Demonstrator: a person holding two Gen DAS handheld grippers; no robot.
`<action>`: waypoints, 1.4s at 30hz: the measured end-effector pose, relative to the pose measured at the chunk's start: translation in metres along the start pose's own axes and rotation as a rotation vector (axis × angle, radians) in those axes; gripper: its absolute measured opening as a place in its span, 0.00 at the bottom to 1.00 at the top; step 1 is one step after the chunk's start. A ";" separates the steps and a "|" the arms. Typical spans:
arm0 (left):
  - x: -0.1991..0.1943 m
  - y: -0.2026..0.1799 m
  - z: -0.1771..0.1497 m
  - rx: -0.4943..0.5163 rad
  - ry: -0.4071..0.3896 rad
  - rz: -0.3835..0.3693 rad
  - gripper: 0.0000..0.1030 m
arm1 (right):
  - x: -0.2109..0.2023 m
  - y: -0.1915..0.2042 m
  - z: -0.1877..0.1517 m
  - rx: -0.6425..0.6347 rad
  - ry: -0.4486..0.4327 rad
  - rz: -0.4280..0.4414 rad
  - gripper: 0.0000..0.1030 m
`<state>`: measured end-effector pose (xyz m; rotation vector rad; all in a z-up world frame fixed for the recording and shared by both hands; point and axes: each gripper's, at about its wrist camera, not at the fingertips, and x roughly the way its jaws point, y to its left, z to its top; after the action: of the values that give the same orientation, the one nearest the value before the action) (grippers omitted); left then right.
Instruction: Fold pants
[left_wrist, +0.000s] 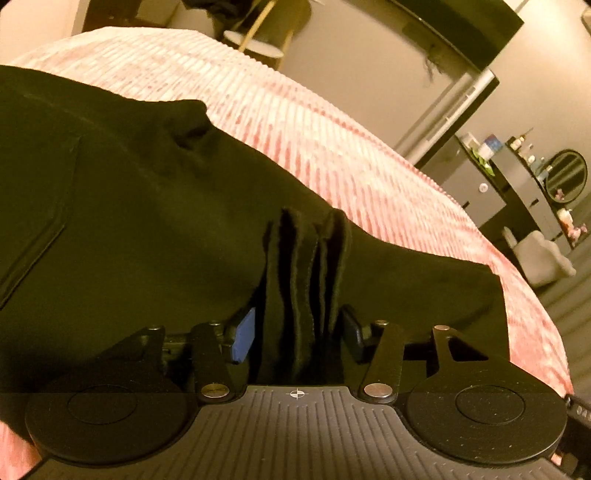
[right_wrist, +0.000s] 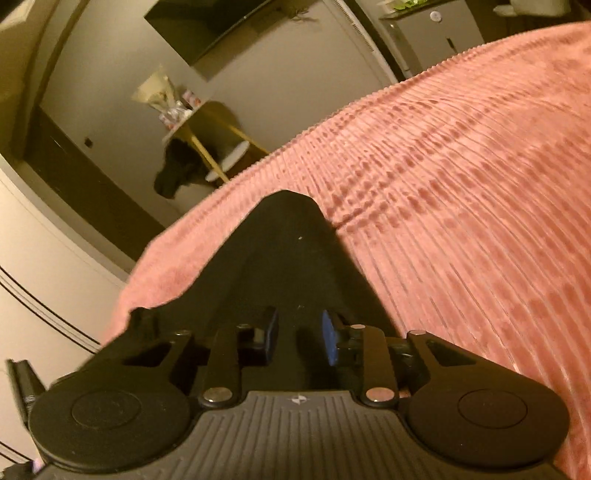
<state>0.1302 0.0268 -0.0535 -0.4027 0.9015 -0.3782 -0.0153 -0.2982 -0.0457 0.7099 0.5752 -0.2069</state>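
Matt black cloth, soft and slightly fuzzy at the bunched edges, for the pants (left_wrist: 147, 229); ribbed pink plush with a velvety nap for the bedspread (left_wrist: 314, 122) at 1 o'clock of them. Matt black plastic with fine grooves and bright metal rivets on the left gripper (left_wrist: 297, 332) and right gripper (right_wrist: 300, 338), with smooth blue pads. Pale wooden legs on the side table (right_wrist: 218, 147).

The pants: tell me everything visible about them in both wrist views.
The pants are black, soft matte cloth, spread on a pink ribbed bedspread. In the left view a stitched pocket outline shows at left, and a bunched stack of layered edges stands upright between the left gripper fingers, whose pads stand apart beside it. In the right view the cloth narrows to a rounded corner on the bedspread, lying under the right gripper; whether it is pinched there is unclear.
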 end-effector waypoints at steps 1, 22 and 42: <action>0.002 -0.004 0.000 0.001 -0.005 -0.001 0.54 | 0.005 0.003 0.002 -0.009 -0.001 -0.009 0.20; 0.010 -0.002 -0.005 0.091 -0.046 -0.014 0.54 | 0.088 0.040 0.023 -0.358 -0.032 -0.209 0.18; -0.031 0.009 -0.002 0.032 -0.172 -0.018 0.16 | 0.002 0.051 -0.029 -0.306 -0.036 -0.096 0.48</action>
<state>0.1126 0.0487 -0.0377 -0.4081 0.7238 -0.3682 -0.0073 -0.2407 -0.0364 0.3821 0.5915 -0.2152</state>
